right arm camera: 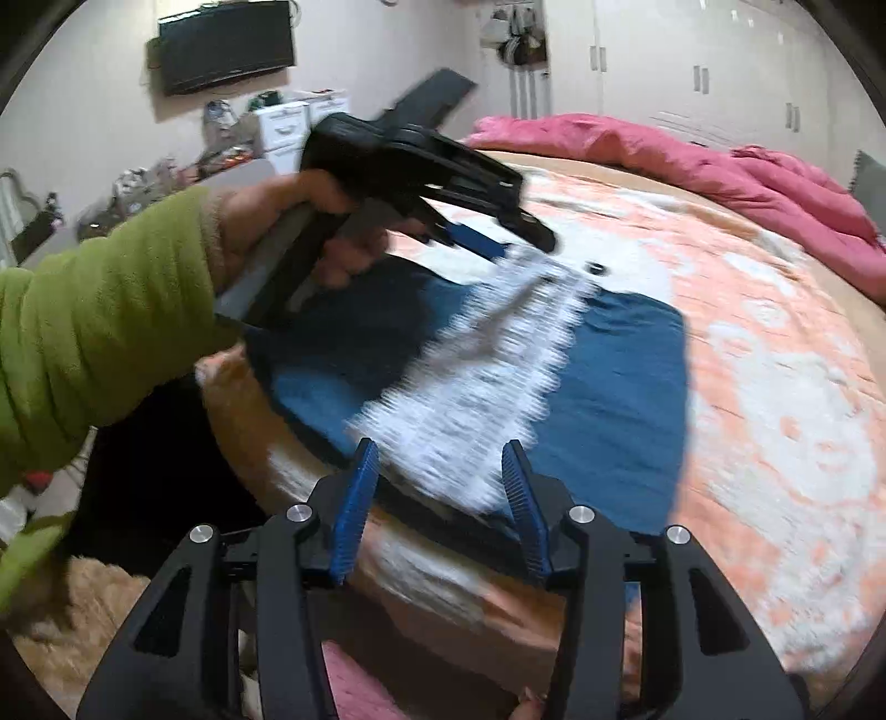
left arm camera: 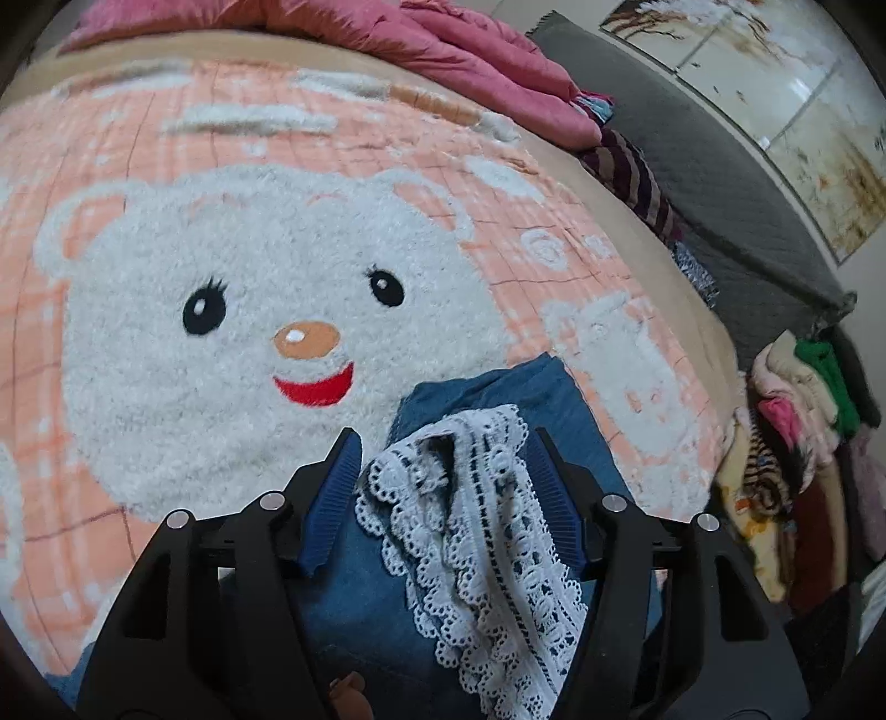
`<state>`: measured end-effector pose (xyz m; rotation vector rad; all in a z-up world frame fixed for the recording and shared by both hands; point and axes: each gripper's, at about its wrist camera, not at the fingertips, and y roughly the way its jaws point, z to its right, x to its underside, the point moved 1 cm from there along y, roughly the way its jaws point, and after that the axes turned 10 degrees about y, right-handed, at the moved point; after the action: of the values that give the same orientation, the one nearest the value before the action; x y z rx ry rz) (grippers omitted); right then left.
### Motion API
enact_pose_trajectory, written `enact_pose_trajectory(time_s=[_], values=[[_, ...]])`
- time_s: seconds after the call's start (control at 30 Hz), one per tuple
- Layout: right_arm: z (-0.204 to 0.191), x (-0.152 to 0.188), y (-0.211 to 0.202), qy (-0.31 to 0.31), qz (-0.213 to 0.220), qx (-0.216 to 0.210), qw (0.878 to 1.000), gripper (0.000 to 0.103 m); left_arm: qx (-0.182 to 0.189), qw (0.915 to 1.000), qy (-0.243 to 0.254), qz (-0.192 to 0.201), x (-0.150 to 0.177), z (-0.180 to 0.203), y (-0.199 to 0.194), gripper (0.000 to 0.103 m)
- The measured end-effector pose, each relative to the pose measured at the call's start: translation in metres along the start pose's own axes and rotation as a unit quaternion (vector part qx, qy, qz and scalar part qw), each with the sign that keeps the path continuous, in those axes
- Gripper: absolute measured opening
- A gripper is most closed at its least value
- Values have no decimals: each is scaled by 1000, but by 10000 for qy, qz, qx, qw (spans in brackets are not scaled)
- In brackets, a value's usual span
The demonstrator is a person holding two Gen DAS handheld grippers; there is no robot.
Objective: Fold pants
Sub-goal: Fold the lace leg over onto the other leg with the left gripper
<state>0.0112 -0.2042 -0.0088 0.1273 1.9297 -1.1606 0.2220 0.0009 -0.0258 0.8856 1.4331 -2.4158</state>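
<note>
Blue denim pants [right arm camera: 614, 387] with a white lace hem [right arm camera: 476, 387] lie folded on the bed near its front edge. In the left wrist view the lace hem [left arm camera: 482, 531] bunches up between my left gripper's [left arm camera: 443, 443] blue pads [left arm camera: 338, 493], with denim [left arm camera: 493, 387] beneath. The pads stand apart on either side of the lace. In the right wrist view the left gripper [right arm camera: 498, 243] hovers over the far end of the lace, blurred. My right gripper [right arm camera: 440, 448] is open and empty, just above the near end of the lace.
The bed has an orange blanket with a white bear face [left arm camera: 249, 310]. A pink quilt [right arm camera: 692, 155] is bunched at the far side. Piled clothes [left arm camera: 797, 421] lie beside the bed. A TV [right arm camera: 227, 44] and wardrobes [right arm camera: 703, 66] line the walls.
</note>
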Motion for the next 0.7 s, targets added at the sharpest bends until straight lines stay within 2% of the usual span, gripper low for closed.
enact_pose_trajectory(time_s=[0.03,0.17,0.27,0.33,0.37,0.4,0.47,0.5,0.53,0.63,0.7], values=[[1,3,0,-78,-39,70,9999,45,-130,9999,63,53,-2,4,-2,53],[-10,12,6,-535,-190,300,9979,45,-160,9995,268,46,-8,18,0,53],[-26,9,20,-808,-212,414,9956,45,-542,9967,557,-213,-11,25,12,53],[-34,6,31,-1077,-303,518,9924,45,-568,9960,584,-369,-10,25,19,53],[-37,10,35,-1198,-347,617,9903,43,-595,9954,596,-462,-9,24,23,53],[-40,11,43,-1350,-428,749,9871,36,-627,9950,602,-501,-8,24,25,52],[-40,14,49,-1380,-529,612,9871,15,-699,9940,624,-558,-6,22,29,29],[-40,13,48,-1323,-497,564,9884,11,-685,9940,613,-585,-5,20,30,19],[-40,10,46,-1223,-466,497,9902,9,-635,9944,581,-616,-3,17,30,14],[-38,0,33,-894,-291,37,9956,9,-601,9945,614,-602,0,14,21,10],[-41,1,36,-974,-341,11,9947,9,-616,9956,528,-459,0,10,14,10]])
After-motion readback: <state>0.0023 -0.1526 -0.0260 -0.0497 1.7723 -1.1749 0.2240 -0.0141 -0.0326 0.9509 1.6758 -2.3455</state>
